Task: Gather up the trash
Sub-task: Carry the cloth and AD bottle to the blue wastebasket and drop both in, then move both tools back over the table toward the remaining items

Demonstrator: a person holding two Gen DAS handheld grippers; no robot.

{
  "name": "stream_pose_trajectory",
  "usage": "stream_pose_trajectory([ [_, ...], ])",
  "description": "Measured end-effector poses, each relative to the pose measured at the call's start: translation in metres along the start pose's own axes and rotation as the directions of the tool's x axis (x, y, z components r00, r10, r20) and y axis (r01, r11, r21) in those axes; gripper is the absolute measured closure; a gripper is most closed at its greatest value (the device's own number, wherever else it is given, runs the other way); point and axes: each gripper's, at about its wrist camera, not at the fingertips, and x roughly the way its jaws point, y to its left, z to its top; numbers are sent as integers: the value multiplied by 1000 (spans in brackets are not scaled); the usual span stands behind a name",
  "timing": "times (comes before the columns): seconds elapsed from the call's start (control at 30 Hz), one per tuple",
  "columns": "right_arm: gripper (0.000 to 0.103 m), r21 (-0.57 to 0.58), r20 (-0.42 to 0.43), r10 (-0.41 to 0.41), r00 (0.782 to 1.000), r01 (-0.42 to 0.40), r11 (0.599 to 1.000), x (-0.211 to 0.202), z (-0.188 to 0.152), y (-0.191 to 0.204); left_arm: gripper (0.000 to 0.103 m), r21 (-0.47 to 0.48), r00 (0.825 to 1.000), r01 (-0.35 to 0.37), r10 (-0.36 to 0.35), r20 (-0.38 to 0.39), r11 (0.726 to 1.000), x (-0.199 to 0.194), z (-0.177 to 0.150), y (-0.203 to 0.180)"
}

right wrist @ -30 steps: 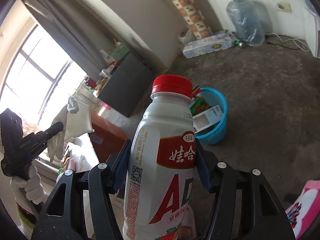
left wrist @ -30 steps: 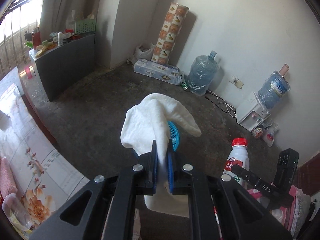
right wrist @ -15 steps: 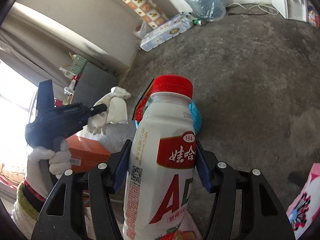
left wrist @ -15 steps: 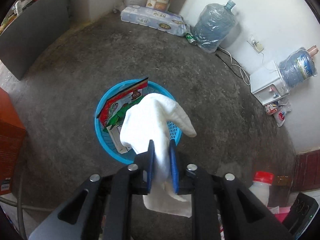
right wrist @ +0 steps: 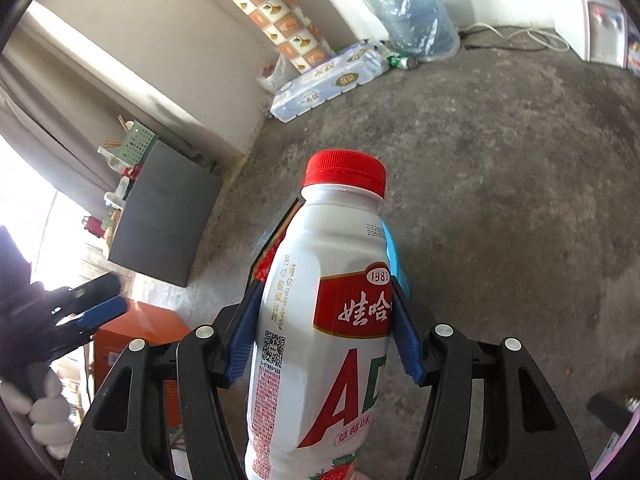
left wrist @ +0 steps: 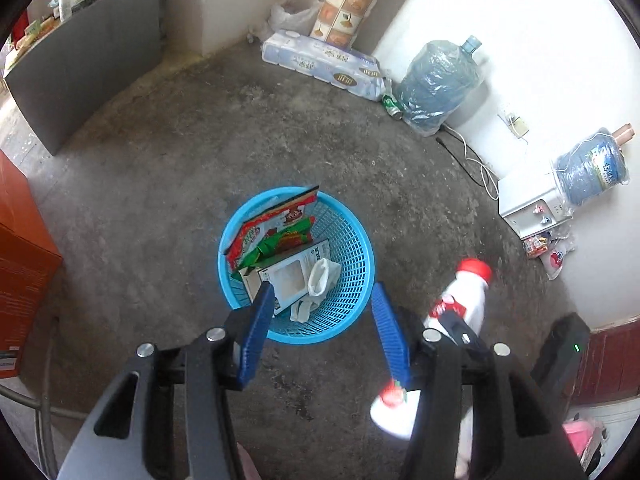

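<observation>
At frame centre a blue basket (left wrist: 362, 300) sits on the concrete floor (left wrist: 160, 184), holding snack wrappers (left wrist: 276, 240), a white carton (left wrist: 286, 280) and a white cloth (left wrist: 320, 282). The left gripper (left wrist: 322, 332) hovers above, jaws opening, nothing between them. At lower right, a white bottle (left wrist: 460, 304) is clamped by the right gripper (left wrist: 456, 326).

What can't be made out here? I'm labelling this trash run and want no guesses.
- Blue basket, right wrist view: almost wholly behind the bottle.
- Bottle's base, right wrist view: cut off by the bottom edge.
- Bottle, left wrist view: blurred, partly behind the left hand-held gripper.
- Basket bottom, left wrist view: covered by packaging and a white cloth.
</observation>
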Motion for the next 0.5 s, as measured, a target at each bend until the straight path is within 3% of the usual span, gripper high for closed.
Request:
stream_pose_trajectory([
  [0.17,46,-157,109,-62,992,79,984,50,20,42,50,52,996,-32,27,90,998,-77,-15,16],
  [0.27,46,-272,144,-105,984,142,952,84,19,58,48,54,990,-66,59,127,996,-113,-35,32],
  [0.37,44,-322,47,-158,986,165,932,137,14,48,46,44,991,-84,79,106,995,-133,-61,49],
  [0.43,44,-335,-31,-245,969,221,916,169,8,34,46,38,993,-87,83,82,996,-144,-77,58],
  [0.5,44,-347,-53,-275,960,240,906,181,4,26,46,36,994,-85,82,72,996,-156,-92,65],
])
